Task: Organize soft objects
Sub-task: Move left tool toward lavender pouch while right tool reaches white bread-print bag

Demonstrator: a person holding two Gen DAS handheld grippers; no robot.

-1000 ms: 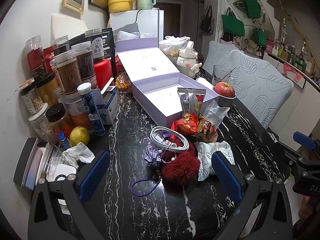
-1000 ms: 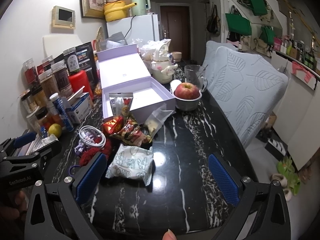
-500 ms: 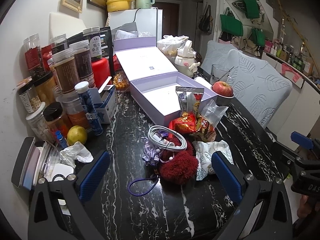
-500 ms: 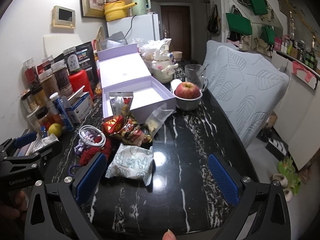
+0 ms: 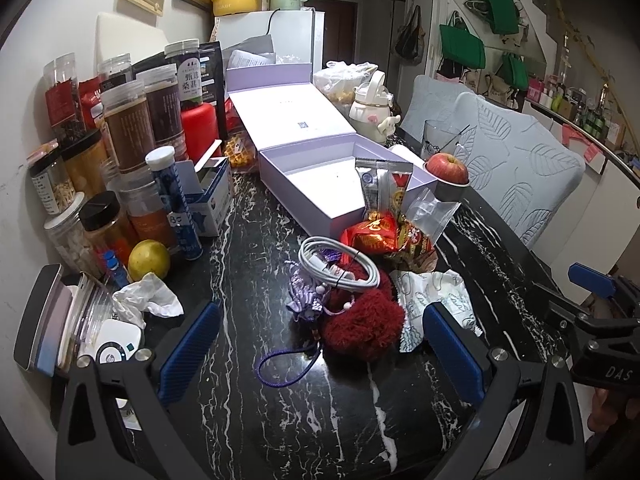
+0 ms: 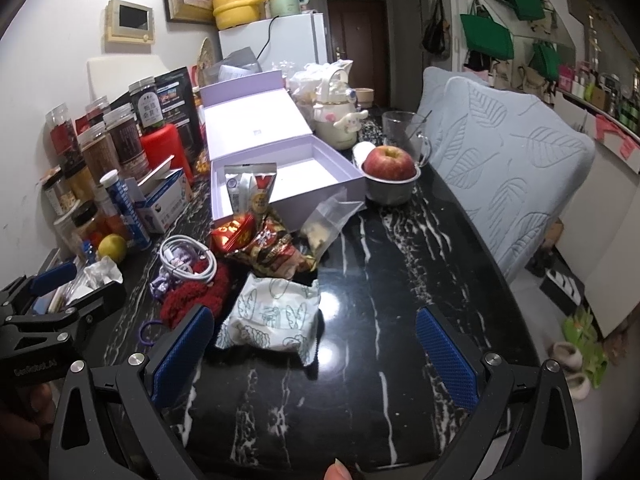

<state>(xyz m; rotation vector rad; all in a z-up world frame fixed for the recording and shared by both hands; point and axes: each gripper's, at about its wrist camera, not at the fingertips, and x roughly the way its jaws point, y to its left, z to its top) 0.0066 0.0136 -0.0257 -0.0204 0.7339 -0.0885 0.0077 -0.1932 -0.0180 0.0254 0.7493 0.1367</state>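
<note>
A cluttered black marble tabletop [image 5: 248, 420] holds jars at left and an open lilac box [image 5: 340, 184] behind. The left claw [image 5: 316, 356] gapes wide and empty, the red pom-pom [image 5: 362, 326] straight ahead between its fingers. The right claw [image 6: 312, 356], equally wide and empty, faces the white printed pouch [image 6: 272, 316].

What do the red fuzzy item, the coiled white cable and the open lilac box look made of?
The red fuzzy item looks like plush or chenille yarn: matte, shaggy pile. The coiled white cable appears to be smooth plastic- or rubber-sheathed, with a slight sheen. The open lilac box seems to be rigid paperboard: flat matte walls, crisp edges, hinged lid.
</note>
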